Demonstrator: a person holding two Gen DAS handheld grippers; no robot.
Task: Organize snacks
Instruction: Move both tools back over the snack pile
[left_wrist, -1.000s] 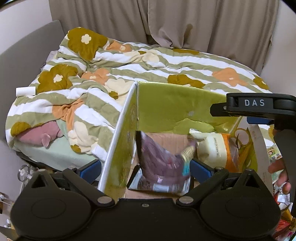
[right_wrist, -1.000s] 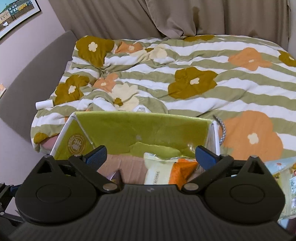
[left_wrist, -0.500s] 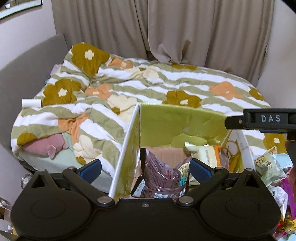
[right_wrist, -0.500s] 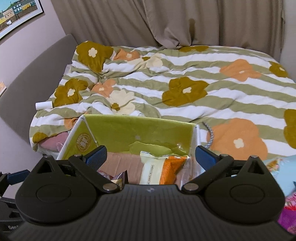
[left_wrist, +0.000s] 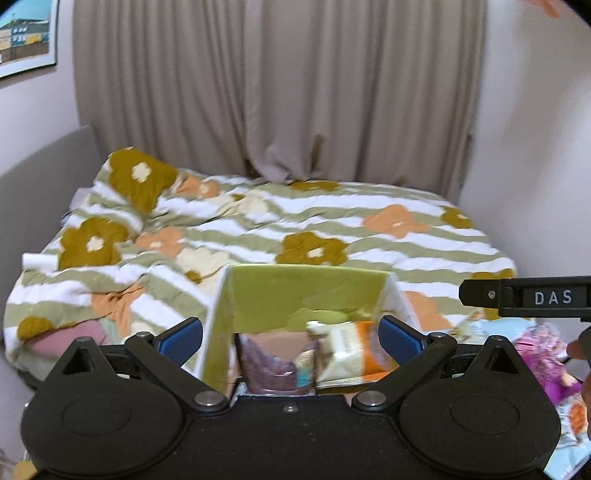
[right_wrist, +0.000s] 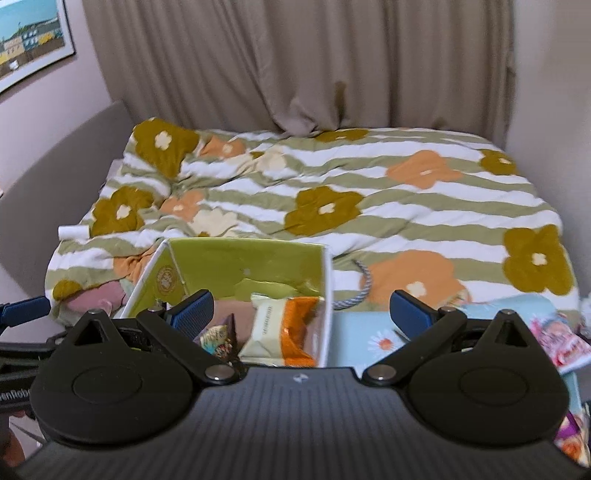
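A green box (left_wrist: 306, 295) with white outer walls stands open on the bed's near edge. Inside it a purple snack bag (left_wrist: 273, 369) leans on the left and a cream and orange packet (left_wrist: 351, 350) lies on the right. The right wrist view shows the same box (right_wrist: 240, 266) and the orange packet (right_wrist: 284, 328). My left gripper (left_wrist: 291, 338) hangs open above and in front of the box, holding nothing. My right gripper (right_wrist: 302, 308) is open too, over the box's right wall, with nothing between its fingers.
Several loose snack packets (right_wrist: 554, 339) lie to the right of the box on a light blue daisy cloth (right_wrist: 369, 332). A striped flower quilt (right_wrist: 369, 192) covers the bed. Curtains (left_wrist: 280, 92) hang behind. A grey rope handle (right_wrist: 364, 291) trails from the box.
Both grippers have lifted and pulled back from the box, so it looks smaller and lower in both views. The purple bag stays inside the box. The jaws stay wide.
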